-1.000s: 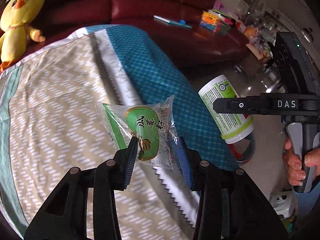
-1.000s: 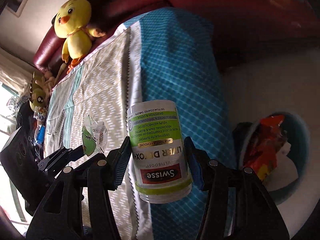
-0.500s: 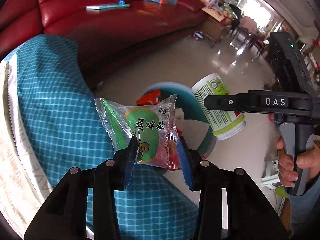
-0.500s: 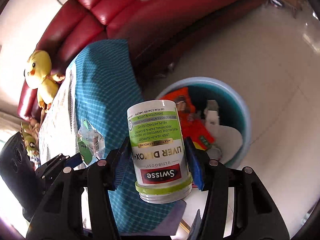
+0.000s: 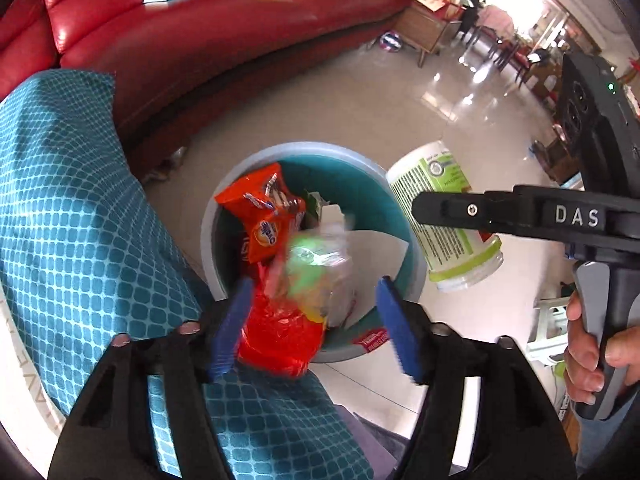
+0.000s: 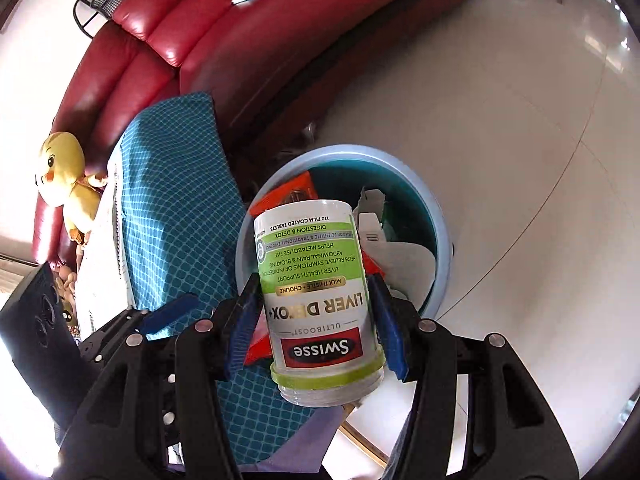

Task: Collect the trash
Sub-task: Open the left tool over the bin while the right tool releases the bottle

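The left tool (image 5: pixel 314 320) has just been opening, its blue pads now apart; the clear snack packet (image 5: pixel 316 268), blurred, hangs loose between them above the teal bin (image 5: pixel 400 216). The right tool (image 6: pixel 316 326) stays clamped on the upside-down supplement bottle (image 6: pixel 316 288), held over the bin's near rim.

bin (image 5: pixel 404 216) on floor (image 5: pixel 360 120), beside sofa (image 5: pixel 200 32)

Clear green-printed snack wrapper (image 5: pixel 316 268) smeared by motion blur, print unreadable, round teal plastic bin (image 5: pixel 224 216) with near rim hidden behind black gripper fingers, bin floor buried under wrappers, white green-labelled supplement bottle (image 6: pixel 316 292) hiding part of the bin, yellow plush duck (image 6: pixel 66 184) partly out of sight.
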Demonstrator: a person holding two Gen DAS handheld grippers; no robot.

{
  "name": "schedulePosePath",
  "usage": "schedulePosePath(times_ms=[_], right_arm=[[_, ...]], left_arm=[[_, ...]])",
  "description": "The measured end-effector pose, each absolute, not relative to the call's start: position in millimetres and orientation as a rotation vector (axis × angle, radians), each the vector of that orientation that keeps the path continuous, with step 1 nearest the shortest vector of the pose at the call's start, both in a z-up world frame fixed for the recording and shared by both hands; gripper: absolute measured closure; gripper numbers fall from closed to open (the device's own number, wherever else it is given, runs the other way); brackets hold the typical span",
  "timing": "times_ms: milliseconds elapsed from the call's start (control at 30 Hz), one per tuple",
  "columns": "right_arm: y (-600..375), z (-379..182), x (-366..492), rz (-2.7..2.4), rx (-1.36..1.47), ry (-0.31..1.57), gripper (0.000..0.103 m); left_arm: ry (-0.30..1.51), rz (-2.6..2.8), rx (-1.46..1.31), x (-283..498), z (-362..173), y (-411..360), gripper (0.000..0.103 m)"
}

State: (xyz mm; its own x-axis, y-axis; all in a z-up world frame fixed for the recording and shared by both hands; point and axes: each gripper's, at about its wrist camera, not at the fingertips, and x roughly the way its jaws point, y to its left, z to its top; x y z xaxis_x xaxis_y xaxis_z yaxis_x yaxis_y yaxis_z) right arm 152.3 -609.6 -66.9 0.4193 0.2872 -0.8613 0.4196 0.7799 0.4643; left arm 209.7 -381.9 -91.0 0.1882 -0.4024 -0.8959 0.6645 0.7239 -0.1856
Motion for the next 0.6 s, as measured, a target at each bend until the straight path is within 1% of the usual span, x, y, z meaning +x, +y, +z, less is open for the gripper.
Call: schedulePosePath(times_ms=[67,200,267,300,333,400,533,600], right_arm=[[-610.1,-69.6,154.1,-0.089,0.715,1.164,0.052],[-609.5,-72.2,156.8,-0.08,0.714,1.168,0.051],[-608.2,-73.5,157.4,-0.073,0.717,1.171,0.048],[-607.8,-73.9,157.5,-0.072,0.722,1.17,0.044],[-607.2,-73.6,157.8,-0.072,0.723,1.168,0.04],[-606.2,-72.3,157.6,-0.073,0.725,1.163,0.038],[-603.1,-68.7,156.7,-0.073,0.721,1.163,0.029],[-598.6,-65.4,155.0,-0.073,0.709,1.163,0.028]], left_arm=[[1.145,-0.743,0.271,209.6,-90.2,-380.3,0.02],[1.146,-0.722,0.278,209.2,-87.6,-376.7,0.013],[1.145,-0.711,0.285,211.2,-86.5,-376.9,0.01],[1.148,-0.703,0.287,212.7,-85.8,-374.6,0.009],[1.15,-0.7,0.285,213.6,-85.1,-372.4,0.009],[1.148,-0.693,0.282,213.9,-82.2,-363.3,0.008],[1.137,-0.669,0.29,210.2,-76.2,-356.2,0.008],[1.121,-0.654,0.292,207.0,-70.2,-349.8,0.008]])
